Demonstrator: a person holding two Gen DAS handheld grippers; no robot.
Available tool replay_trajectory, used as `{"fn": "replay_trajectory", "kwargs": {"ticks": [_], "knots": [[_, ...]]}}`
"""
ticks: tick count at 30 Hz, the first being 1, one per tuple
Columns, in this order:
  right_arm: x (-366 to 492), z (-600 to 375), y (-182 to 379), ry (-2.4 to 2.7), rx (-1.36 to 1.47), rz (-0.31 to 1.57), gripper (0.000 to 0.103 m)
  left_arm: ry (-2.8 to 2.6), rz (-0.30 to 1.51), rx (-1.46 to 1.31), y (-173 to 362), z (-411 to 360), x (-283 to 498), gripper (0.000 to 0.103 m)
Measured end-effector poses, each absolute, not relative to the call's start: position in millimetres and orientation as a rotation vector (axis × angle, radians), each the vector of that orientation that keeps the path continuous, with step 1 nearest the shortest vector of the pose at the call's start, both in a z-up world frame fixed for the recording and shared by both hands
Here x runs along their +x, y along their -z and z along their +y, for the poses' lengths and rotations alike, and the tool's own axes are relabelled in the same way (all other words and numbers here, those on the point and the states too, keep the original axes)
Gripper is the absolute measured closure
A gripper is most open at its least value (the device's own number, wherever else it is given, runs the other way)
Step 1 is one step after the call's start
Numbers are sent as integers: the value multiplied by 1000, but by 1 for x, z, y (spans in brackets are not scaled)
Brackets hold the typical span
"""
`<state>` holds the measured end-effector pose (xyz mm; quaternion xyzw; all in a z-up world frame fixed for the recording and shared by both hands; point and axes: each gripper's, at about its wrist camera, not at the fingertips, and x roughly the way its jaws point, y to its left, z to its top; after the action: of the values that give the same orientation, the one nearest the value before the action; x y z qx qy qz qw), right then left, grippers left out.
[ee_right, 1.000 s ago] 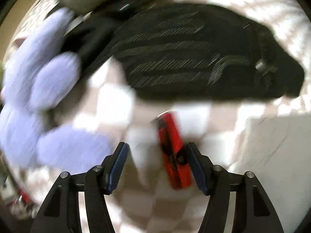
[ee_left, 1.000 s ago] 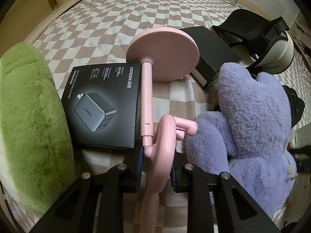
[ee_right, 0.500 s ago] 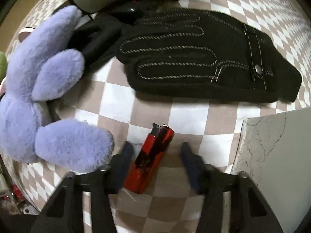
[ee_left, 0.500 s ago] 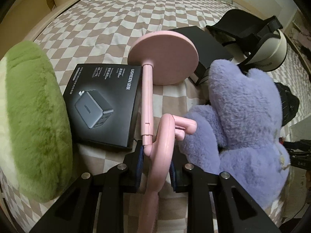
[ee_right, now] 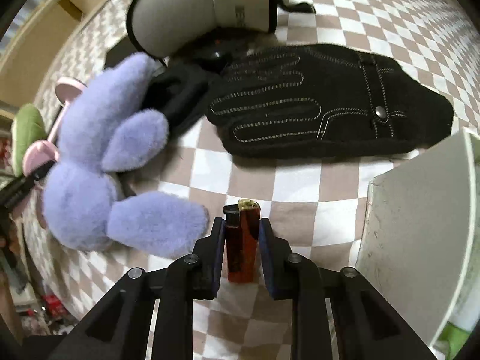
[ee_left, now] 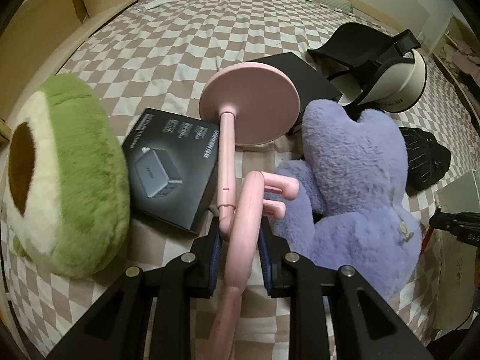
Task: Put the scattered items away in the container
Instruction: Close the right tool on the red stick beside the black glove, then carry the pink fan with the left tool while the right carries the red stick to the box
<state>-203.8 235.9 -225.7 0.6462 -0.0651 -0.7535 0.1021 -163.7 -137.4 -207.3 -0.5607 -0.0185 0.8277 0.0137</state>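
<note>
On the checked bed (ee_left: 186,45), going left to right, lie a green avocado cushion (ee_left: 63,177), a black charger box (ee_left: 171,168), a pink phone stand (ee_left: 249,105), a purple plush rabbit (ee_left: 354,177), a black glove (ee_right: 324,102) and, at the far right, the white container (ee_right: 420,240).

The left gripper (ee_left: 240,234) has its jaws narrowed on the ring of the pink stand, as they were a second ago; since then the stand and the view have tilted slightly, so I judge it is being lifted or turned.

The bigger change is on the right. Half a second ago the right gripper (ee_right: 241,234) had its jaws spread either side of the red lighter (ee_right: 241,240), which lay slanted on the bed. Now the jaws are closed on its sides and it points straight ahead between them. That suggests a secured grip, with the container just beside it on the right.

No view looks into the container, so its contents are unknown. The stand's lower end is cut off by the picture edge. The cream and black object (ee_right: 207,9) beyond the glove is hard to identify.
</note>
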Motion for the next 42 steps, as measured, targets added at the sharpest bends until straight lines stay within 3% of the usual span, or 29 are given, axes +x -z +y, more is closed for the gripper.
{"fn": "replay_trajectory", "kwargs": {"ticks": [20,42], "knots": [[-168,193,149,2244,1624,-361,80,-2723,-193,-1478,110,-141,-121,80],[-134,294,66,2390,1295,-704,80,-2671,-95,-1108,23,-44,-80,80]]}}
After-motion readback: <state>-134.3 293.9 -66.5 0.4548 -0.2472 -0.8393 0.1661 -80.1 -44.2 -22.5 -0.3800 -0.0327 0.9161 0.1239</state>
